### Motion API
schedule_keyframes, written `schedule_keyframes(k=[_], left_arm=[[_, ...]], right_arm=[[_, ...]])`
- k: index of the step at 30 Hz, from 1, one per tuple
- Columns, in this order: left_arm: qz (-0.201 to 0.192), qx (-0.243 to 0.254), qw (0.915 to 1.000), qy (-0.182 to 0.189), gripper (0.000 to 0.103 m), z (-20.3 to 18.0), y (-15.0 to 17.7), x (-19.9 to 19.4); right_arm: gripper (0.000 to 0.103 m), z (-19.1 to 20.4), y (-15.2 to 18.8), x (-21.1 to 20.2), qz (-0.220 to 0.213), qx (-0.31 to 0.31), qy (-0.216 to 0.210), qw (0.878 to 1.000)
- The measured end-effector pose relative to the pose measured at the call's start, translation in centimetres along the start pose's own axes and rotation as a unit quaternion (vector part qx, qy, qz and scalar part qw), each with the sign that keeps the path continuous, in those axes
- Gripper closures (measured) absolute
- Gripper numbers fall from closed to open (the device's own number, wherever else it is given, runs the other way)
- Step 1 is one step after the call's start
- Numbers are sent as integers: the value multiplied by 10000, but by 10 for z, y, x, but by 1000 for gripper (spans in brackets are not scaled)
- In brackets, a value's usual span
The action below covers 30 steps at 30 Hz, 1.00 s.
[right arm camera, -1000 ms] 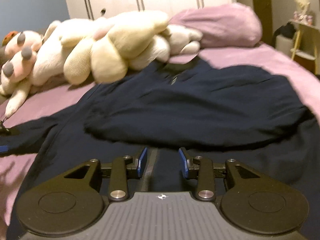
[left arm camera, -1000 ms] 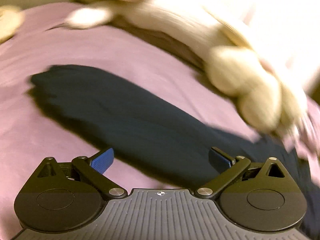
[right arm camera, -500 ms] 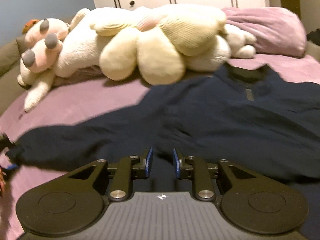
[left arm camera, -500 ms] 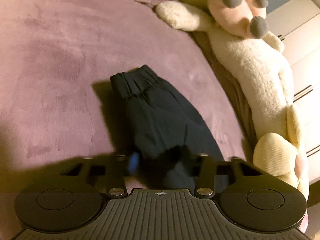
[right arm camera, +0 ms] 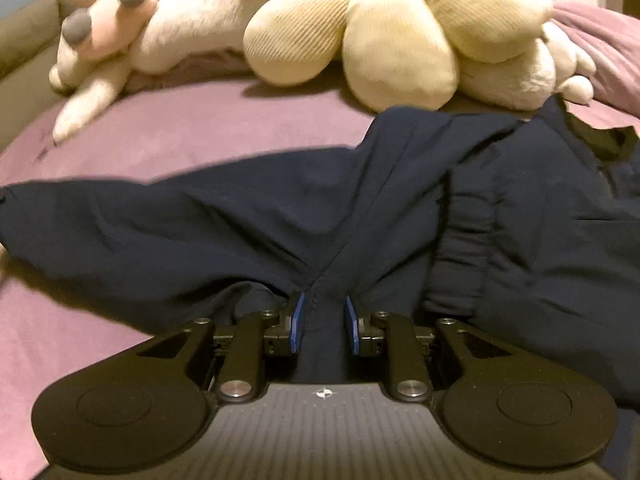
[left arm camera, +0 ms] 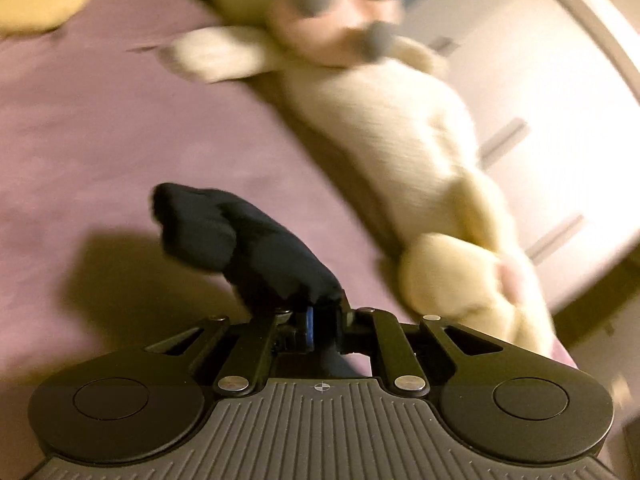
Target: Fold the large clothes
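Jacket (right arm camera: 360, 208), dark navy, lies spread on the purple bed (right arm camera: 200, 136) beside the plush toys (right arm camera: 400, 40). Left gripper (left arm camera: 324, 320) jaws are clamped on the sleeve (left arm camera: 248, 240) near its cuff, which sits lifted off the bed. Right gripper (right arm camera: 322, 324) jaws pinch a ridge of body fabric along a seam. Fabric looks light, limp and likely slippery, so it should drape and slide; grip at seams, cuff or hem, not mid-panel.

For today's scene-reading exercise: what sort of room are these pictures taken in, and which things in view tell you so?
Most likely a bedroom. A purple bedspread covers a wide soft surface, large cream plush toys lie along its far side beside a matching pillow, and pale wardrobe doors stand behind. A navy garment is spread on the bed.
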State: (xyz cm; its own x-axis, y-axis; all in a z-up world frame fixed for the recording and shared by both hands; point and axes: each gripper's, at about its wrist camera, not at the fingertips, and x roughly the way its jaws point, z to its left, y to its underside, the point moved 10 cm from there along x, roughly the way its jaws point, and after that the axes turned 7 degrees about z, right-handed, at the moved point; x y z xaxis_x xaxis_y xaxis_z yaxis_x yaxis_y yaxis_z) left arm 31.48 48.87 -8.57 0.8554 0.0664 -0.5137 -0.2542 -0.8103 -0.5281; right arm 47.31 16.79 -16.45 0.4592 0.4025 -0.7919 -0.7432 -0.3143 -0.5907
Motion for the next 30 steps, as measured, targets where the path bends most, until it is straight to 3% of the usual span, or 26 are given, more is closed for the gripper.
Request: schedule_keyframes(k=[4, 9, 12, 15, 16, 17, 19, 22, 24, 28, 30], left_arm=[[200, 1096, 9920, 591, 92, -104, 34, -11], [823, 2319, 9589, 1416, 92, -238, 138, 4], [1322, 2863, 9395, 1338, 90, -284, 222, 33], [1839, 3381, 9166, 1078, 77, -302, 305, 71], [2049, 3506, 9088, 960, 69, -302, 330, 84], [2364, 3667, 8963, 796, 51, -298, 357, 101], [2653, 3863, 8820, 498, 36, -282, 392, 118], [2390, 4110, 8781, 546, 11, -285, 407, 105], [2413, 3984, 8833, 538, 11, -290, 398, 93], [1913, 3547, 9113, 840, 7, -277, 352, 43], [1485, 3471, 9250, 420, 7, -258, 325, 34]], right_arm=[[81, -23, 20, -56, -475, 397, -165, 9979], [81, -86, 67, -124, -862, 1264, -193, 9880], [81, -128, 94, -154, -958, 1760, -22, 9797], [81, -165, 123, -174, -968, 2094, 162, 9729], [81, -174, 131, -177, -951, 2146, 214, 9718], [81, -186, 142, -179, -884, 2255, 303, 9698], [80, -206, 163, -181, -765, 2473, 321, 9654], [81, -227, 183, -181, -607, 2810, 201, 9576], [81, -236, 187, -183, -650, 2915, 57, 9544], [75, -244, 180, -185, -730, 2827, 32, 9564], [71, -242, 170, -181, -793, 2829, -61, 9559]])
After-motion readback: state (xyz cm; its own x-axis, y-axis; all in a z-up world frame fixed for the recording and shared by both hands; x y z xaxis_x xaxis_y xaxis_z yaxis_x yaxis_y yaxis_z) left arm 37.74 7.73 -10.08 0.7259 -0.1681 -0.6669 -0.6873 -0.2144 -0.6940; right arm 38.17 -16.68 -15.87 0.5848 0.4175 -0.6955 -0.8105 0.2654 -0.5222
